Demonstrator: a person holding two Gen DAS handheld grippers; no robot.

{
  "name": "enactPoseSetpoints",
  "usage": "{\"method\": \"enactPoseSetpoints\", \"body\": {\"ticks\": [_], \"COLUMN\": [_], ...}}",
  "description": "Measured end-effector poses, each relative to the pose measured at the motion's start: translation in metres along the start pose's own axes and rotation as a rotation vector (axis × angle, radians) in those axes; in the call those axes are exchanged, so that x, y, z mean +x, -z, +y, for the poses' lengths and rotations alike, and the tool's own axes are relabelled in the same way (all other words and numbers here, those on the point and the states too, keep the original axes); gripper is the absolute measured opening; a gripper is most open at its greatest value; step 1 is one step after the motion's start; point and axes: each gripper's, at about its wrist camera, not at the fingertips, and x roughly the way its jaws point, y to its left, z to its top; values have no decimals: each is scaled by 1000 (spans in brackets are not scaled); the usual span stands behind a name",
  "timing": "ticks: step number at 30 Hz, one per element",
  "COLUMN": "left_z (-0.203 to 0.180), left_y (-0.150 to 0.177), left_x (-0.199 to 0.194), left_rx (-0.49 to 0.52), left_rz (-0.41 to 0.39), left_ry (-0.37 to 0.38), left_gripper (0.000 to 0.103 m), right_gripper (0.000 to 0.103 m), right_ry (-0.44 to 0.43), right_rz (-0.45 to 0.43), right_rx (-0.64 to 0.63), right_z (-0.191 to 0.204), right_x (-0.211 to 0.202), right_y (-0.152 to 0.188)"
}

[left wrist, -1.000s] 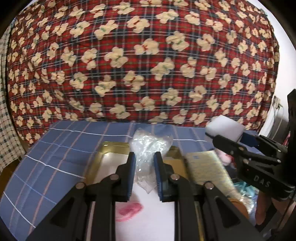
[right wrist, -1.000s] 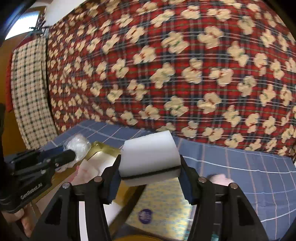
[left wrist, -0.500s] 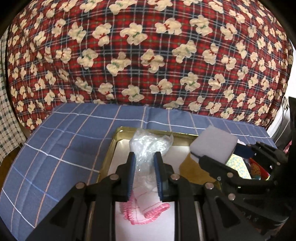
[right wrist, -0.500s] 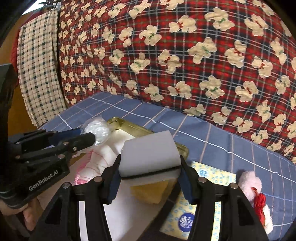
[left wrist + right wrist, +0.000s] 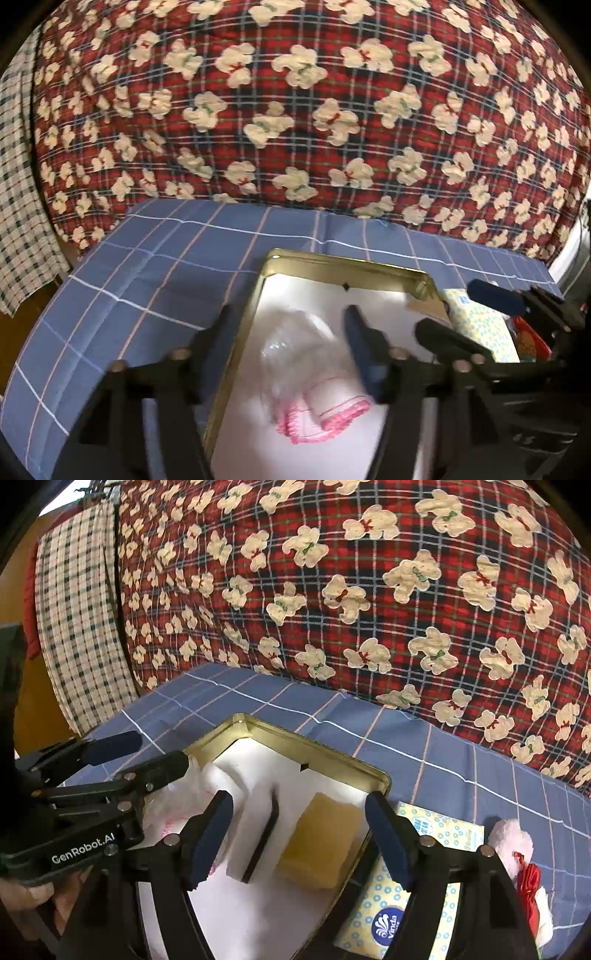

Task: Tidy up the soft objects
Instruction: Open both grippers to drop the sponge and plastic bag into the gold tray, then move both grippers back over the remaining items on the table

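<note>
Right wrist: yellow sponge point(image 5: 320, 843), tissue pack point(image 5: 406, 882)

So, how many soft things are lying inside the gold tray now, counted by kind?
Sponges: 2, white sponge and yellow sponge
Plastic-bagged cloth: 1, bagged cloth
Total: 3 in the tray

I see the white sponge point(image 5: 255, 823) with dark backing standing on edge in the gold tray point(image 5: 332, 755), beside the flat yellow sponge point(image 5: 319, 843); bagged pink-trimmed cloth point(image 5: 314, 406) lies left.
</note>
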Motion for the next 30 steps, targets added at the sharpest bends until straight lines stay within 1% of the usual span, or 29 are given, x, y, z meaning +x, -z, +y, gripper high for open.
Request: {"method": "enactPoseSetpoints", "body": {"ticks": [1, 3, 9, 12, 14, 16, 17, 19, 22, 24, 26, 29, 30], "left_z": [1, 3, -9, -19, -28, -41, -46, -64, -97, -119, -141, -176, -186], "left_y": [0, 1, 3, 5, 7, 10, 12, 18, 28, 36, 45, 60, 63], "left_x": [-1, -3, -15, -25, -33, -41, -44, -54, -65, -70, -74, -77, -78], "left_rx": [-7, -20, -16, -6, 4, 15, 20, 46, 105, 150, 192, 264, 279], "left_rz": [-1, -10, -35, -61, -80, -99, -108, -138, -166, -171, -170, -161, -155], "left_ry": [-10, -7, 9, 21, 32, 55, 60, 85, 123, 152, 180, 222, 233], "left_gripper": [73, 75, 75, 75, 79, 88, 89, 90, 91, 91, 91, 91, 91], "right_gripper": [76, 77, 77, 80, 81, 81, 81, 81, 81, 81, 81, 81, 81], "right_ry": [-4, 2, 17, 30, 43, 63, 73, 115, 193, 252, 293, 338, 341], "right_rz": [-10, -28, -100, -128, -151, -173, -182, -204, -210, -197, -174, -148, -139], "right_rx": [6, 9, 50, 70, 87, 108, 116, 138, 175, 215, 246, 282, 288], "right_z": [-1, -1, -11, -20, -31, -46, -52, -72, -106, -132, -155, -183, -188], "right_x": [-3, -9, -38, -55, -69, -85, -91, -108, -127, -139, -147, -158, -160], "right_y": [1, 2, 8, 16, 24, 35, 39, 56, 82, 103, 121, 143, 148]}}
